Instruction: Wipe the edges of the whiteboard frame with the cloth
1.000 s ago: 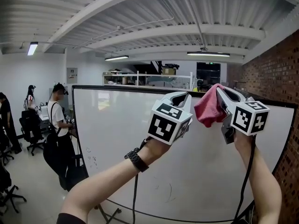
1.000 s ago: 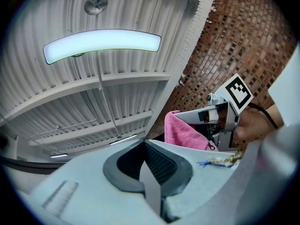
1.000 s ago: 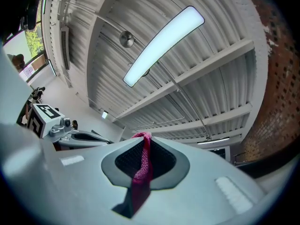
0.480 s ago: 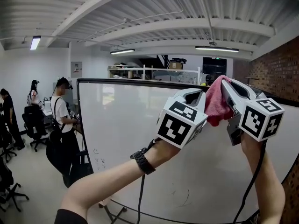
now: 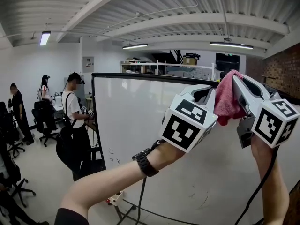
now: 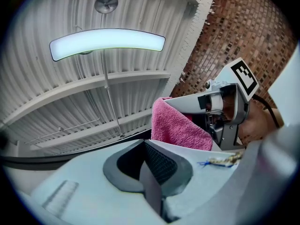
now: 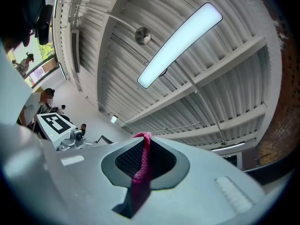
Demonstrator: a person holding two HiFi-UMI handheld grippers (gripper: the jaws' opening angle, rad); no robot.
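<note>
- My right gripper (image 5: 236,79) pinches the pink terry cloth (image 5: 225,102), level with the whiteboard's black top frame edge (image 5: 154,77), which stretches away leftward.
- My left gripper (image 5: 206,90) sits beside it, jaws together, empty.

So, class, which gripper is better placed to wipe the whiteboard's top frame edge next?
Right. The right gripper is shut on the pink cloth, raised by the top frame edge. The left gripper is shut on nothing.
</note>
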